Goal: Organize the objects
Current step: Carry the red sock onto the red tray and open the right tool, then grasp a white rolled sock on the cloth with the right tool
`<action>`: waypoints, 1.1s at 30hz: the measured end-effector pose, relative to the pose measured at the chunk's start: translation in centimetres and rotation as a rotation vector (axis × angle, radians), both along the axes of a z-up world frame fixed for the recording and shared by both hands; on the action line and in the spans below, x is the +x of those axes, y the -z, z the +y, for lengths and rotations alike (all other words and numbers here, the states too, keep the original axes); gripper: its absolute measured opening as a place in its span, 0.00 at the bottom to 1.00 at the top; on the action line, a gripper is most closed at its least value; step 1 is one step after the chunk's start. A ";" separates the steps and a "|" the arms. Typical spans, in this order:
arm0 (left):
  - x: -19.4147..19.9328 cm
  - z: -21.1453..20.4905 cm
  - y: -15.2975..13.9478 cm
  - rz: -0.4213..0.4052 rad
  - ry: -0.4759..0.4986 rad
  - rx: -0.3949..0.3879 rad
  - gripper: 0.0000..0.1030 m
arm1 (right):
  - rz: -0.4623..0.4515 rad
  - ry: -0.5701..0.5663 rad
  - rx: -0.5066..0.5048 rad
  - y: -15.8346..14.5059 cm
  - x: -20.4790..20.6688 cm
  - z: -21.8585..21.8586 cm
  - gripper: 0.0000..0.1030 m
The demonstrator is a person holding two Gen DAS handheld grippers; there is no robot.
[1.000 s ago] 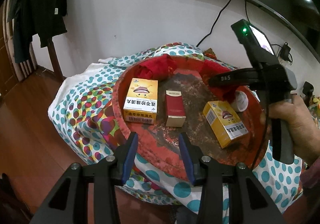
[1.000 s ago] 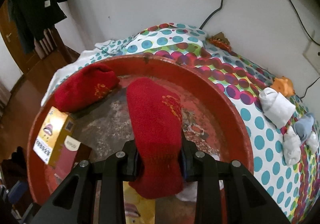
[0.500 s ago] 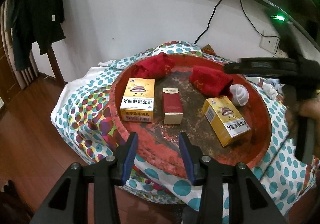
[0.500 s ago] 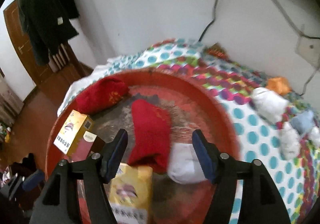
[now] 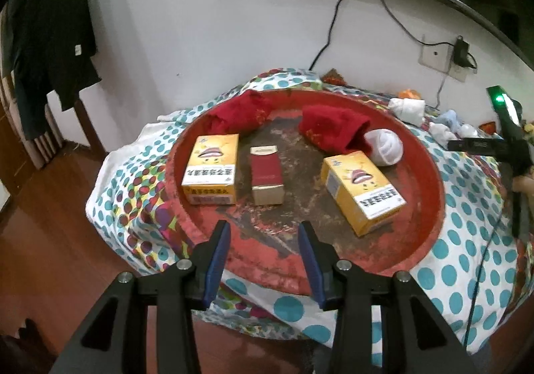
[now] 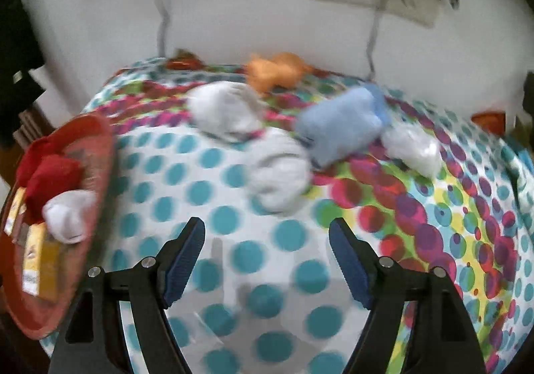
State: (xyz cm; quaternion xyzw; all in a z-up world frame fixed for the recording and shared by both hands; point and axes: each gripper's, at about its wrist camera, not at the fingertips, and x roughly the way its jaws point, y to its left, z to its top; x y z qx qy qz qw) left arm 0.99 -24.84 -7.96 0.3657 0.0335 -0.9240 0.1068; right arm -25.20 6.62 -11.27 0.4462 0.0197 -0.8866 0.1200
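1. Two yellow boxes (image 5: 211, 169) (image 5: 362, 188) lie in the red tray (image 5: 430, 173), a red pack (image 5: 267, 174) between them.
2. Two red socks (image 5: 241, 111) (image 5: 333, 130) lie at the tray's far side, one touching a white sock ball (image 5: 384, 147).
3. Left tongs (image 5: 263, 242) hover released, nothing between them, over the tray's near rim.
4. Right tongs (image 6: 267, 240) are opening, empty, above the dotted cloth (image 6: 233, 260), near loose white socks (image 6: 278, 170) and a blue sock (image 6: 340, 127).

chinese print on both yellow boxes (image 5: 212, 170) (image 5: 363, 188) shows upside down, too blurred to read.
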 end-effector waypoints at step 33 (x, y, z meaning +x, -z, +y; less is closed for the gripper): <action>-14.6 16.7 -2.8 -0.025 0.297 -0.010 0.42 | 0.048 -0.147 0.033 0.0 3.1 8.2 0.40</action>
